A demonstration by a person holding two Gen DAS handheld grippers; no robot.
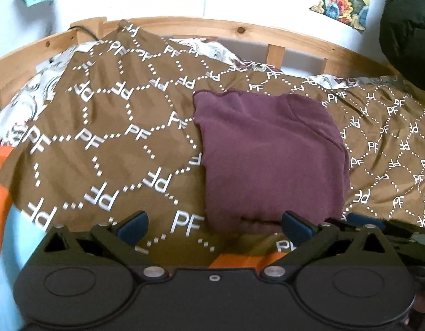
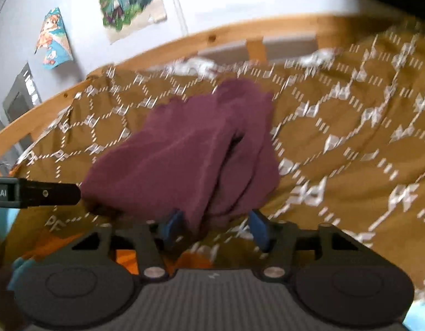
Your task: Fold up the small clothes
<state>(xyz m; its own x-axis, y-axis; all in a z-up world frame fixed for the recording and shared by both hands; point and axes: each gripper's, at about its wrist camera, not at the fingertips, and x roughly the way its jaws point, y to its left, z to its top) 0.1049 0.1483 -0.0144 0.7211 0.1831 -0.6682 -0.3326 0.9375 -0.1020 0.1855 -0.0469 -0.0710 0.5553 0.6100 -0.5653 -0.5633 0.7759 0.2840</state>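
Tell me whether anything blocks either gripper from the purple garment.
Nothing visible does. The purple garment lies on the brown bedspread, its near edge just ahead of the wide-open left gripper. A fold of it already sits between the right gripper's fingers.

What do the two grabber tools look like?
Both are black plastic. The left gripper has blue pads on its fingers, two round discs on a smooth black body and silver screws. The right gripper has the same blue pads and discs, but a ribbed grey middle panel. In the right view, the left tool carries a white printed label.
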